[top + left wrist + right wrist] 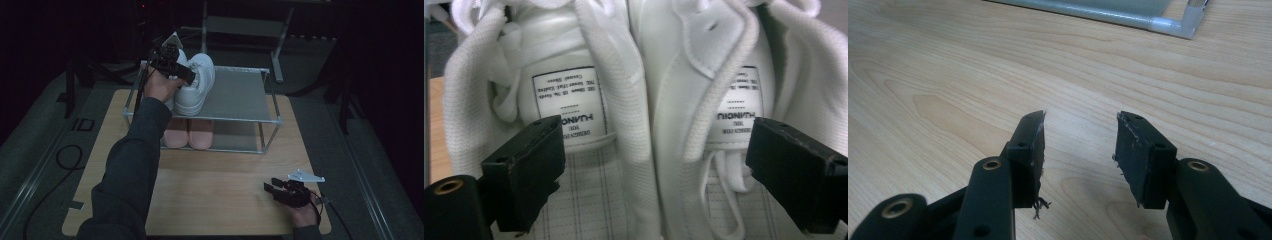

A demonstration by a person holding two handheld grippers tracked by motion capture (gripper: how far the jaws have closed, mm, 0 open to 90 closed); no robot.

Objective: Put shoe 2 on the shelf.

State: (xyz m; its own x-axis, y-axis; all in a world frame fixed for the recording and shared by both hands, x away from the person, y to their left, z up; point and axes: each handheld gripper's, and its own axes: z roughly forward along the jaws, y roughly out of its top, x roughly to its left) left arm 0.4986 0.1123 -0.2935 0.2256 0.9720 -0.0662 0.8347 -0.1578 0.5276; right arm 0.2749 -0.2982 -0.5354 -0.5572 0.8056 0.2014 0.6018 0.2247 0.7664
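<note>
A pair of white sneakers stands on the top shelf of a metal shoe rack (240, 95), at its left end. The right sneaker (197, 85) shows in full; a hand covers much of the left one (181, 56). My left gripper (186, 75) reaches into them from above. In the left gripper view it (656, 132) is open: one jaw is in the left sneaker (564, 60), the other in the right sneaker (704, 50), and their inner collars lie between the jaws. My right gripper (270, 186) rests low on the wooden table (215, 190), open and holding nothing (1080, 120).
A pair of pink shoes (188, 132) sits on the rack's lower shelf, under the white ones. The right half of both shelves is bare. A rack corner tube (1168, 22) lies ahead of the right gripper. Dark floor and a cable (65, 155) surround the table.
</note>
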